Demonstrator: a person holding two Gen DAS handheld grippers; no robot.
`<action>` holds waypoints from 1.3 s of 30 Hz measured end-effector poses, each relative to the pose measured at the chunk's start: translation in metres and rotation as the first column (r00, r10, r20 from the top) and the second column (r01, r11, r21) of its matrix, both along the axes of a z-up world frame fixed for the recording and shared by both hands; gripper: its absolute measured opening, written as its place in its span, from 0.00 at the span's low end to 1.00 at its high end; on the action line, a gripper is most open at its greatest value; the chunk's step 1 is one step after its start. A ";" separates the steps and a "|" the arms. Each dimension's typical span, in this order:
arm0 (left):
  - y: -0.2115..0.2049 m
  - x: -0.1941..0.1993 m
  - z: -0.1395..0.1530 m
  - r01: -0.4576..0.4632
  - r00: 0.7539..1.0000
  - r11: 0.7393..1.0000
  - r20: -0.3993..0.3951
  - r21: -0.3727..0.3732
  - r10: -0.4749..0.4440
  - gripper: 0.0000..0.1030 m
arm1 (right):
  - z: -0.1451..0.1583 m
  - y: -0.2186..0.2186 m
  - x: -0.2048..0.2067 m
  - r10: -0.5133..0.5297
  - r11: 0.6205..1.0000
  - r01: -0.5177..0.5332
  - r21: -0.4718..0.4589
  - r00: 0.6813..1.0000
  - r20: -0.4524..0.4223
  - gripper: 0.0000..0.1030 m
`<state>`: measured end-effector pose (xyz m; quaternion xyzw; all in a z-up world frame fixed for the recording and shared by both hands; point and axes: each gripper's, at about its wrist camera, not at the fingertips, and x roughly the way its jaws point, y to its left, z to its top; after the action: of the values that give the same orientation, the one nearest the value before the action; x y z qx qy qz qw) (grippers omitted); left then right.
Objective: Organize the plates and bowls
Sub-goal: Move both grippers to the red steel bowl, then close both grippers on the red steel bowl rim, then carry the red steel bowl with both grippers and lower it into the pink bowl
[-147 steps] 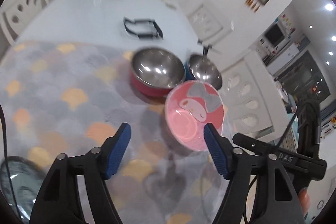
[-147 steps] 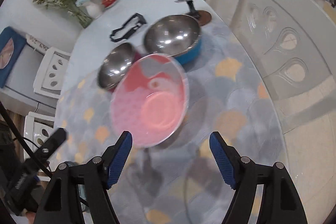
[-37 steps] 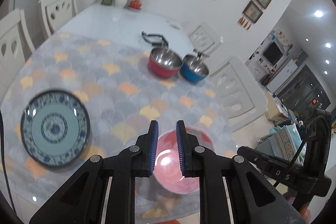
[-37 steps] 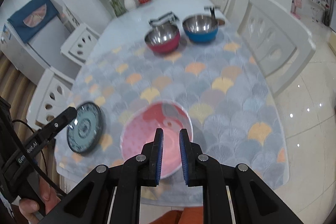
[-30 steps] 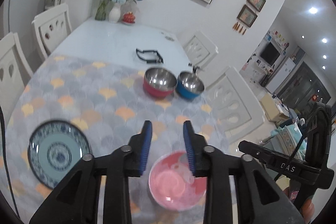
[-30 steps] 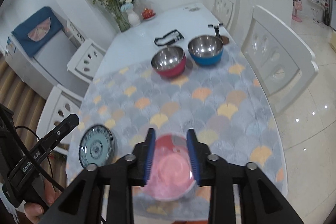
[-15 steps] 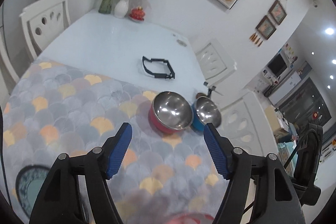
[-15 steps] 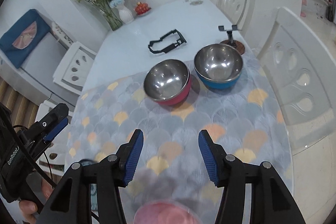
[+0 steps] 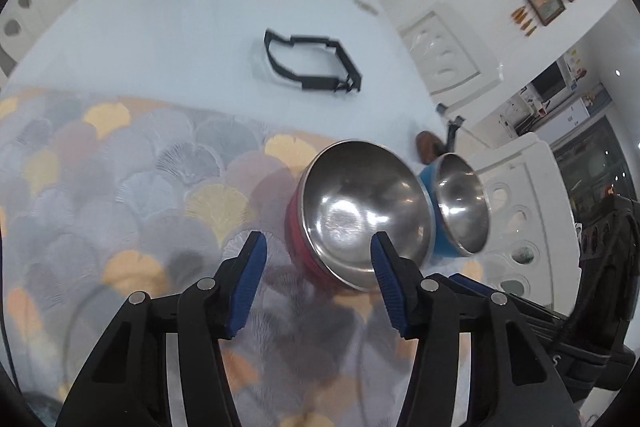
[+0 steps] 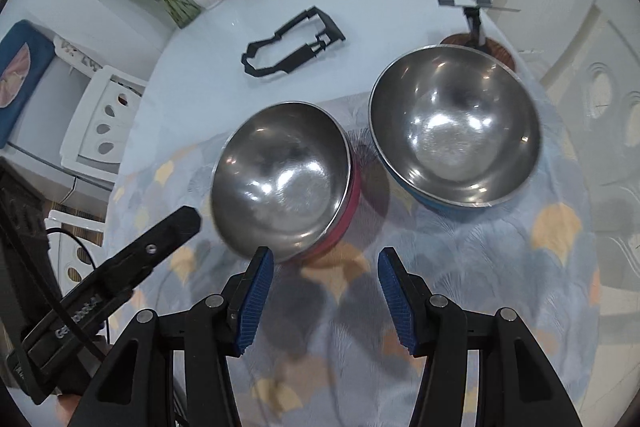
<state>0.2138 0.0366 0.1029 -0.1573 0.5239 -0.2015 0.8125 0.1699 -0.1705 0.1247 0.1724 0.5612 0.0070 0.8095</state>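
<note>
Reaching for the red bowl (image 9: 362,223); left gripper (image 9: 316,269) closing, empty, seemingly straddling its rim; right gripper (image 10: 325,281) parted, empty; next, pinch the rim.

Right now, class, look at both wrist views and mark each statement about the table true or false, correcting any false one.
1. The red bowl and the blue bowl stand side by side on the patterned cloth. True.
2. The blue bowl is nested inside the red bowl. False: they stand apart, each empty.
3. The right gripper holds nothing between its pads. True.
4. The left gripper grips a pink plate. False: no plate is in view, and its closing jaws are empty.
5. A black frame lies on the bare tabletop beyond the bowls. True.
</note>
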 end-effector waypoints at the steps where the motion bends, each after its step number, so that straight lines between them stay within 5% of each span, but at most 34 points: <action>1: -0.002 0.003 -0.005 0.000 1.000 1.000 -0.009 0.000 0.000 0.44 | -0.004 0.000 0.003 0.003 1.000 -0.003 0.000 1.000 -0.004 0.51; 11: -0.013 0.019 -0.030 0.029 0.999 1.000 -0.046 0.013 -0.028 0.26 | -0.032 0.000 0.024 0.014 1.000 -0.014 0.006 0.999 -0.030 0.51; 16: -0.016 0.024 -0.036 0.035 0.998 0.999 -0.046 0.015 -0.034 0.16 | -0.037 0.002 0.031 0.025 1.000 -0.025 0.005 0.999 -0.038 0.31; 22: -0.014 0.020 -0.032 0.031 0.999 0.999 -0.040 0.010 -0.031 0.16 | -0.034 0.007 0.027 0.038 0.999 -0.038 -0.021 0.999 -0.039 0.30; 39: 0.013 -0.061 0.036 0.014 0.996 1.000 0.090 -0.002 -0.014 0.16 | 0.038 0.038 -0.046 0.062 0.998 -0.060 -0.030 0.996 0.065 0.30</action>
<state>0.1528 0.0494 0.1384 -0.1453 0.4878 -0.2149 0.8335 0.1238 -0.1325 0.1623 0.1435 0.5391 0.0295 0.8294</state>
